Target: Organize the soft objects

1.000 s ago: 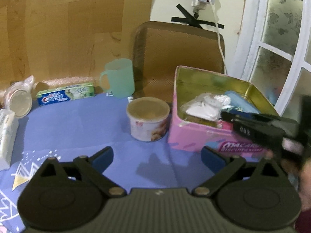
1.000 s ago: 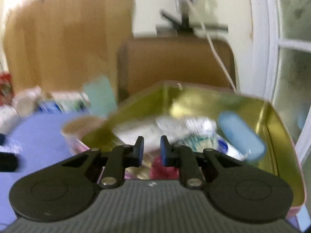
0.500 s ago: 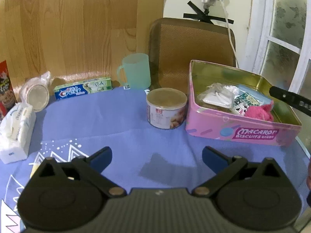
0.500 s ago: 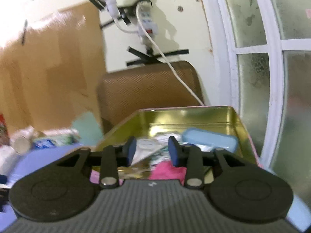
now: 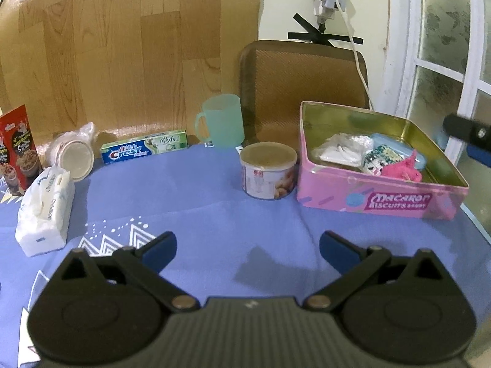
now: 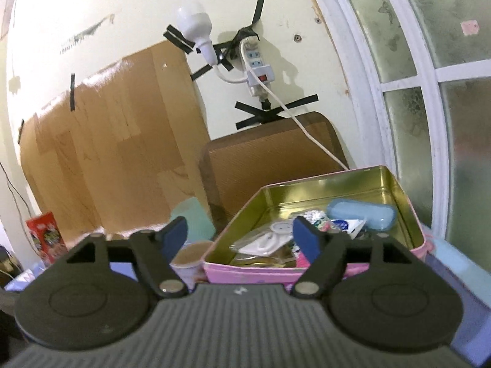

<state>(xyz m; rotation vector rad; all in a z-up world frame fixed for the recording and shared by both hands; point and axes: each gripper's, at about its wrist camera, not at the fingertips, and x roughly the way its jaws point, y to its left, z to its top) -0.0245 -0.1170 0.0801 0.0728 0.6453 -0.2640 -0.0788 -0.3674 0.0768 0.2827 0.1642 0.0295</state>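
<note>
A pink biscuit tin [image 5: 380, 196] stands open at the right of the blue tablecloth. In it lie a pink soft object [image 5: 402, 170], a clear bag of white items [image 5: 340, 150], a patterned packet [image 5: 379, 158] and a light blue case [image 6: 360, 214]. A white tissue pack [image 5: 46, 211] lies at the left. My left gripper [image 5: 247, 247] is open and empty over the cloth. My right gripper [image 6: 239, 234] is open and empty, raised before the tin [image 6: 251, 271]; it shows at the right edge of the left wrist view [image 5: 469, 139].
A round can [image 5: 268, 170], a green mug [image 5: 221, 121], a toothpaste box [image 5: 144, 150], a bagged jar [image 5: 73, 156] and a red snack box [image 5: 18, 148] stand on the table. A brown chair back [image 5: 303, 70] and a white window frame [image 6: 426, 92] lie behind.
My right gripper opened, left the pink soft object in the tin and pulled up and back. My left gripper drew back from the table and stayed open.
</note>
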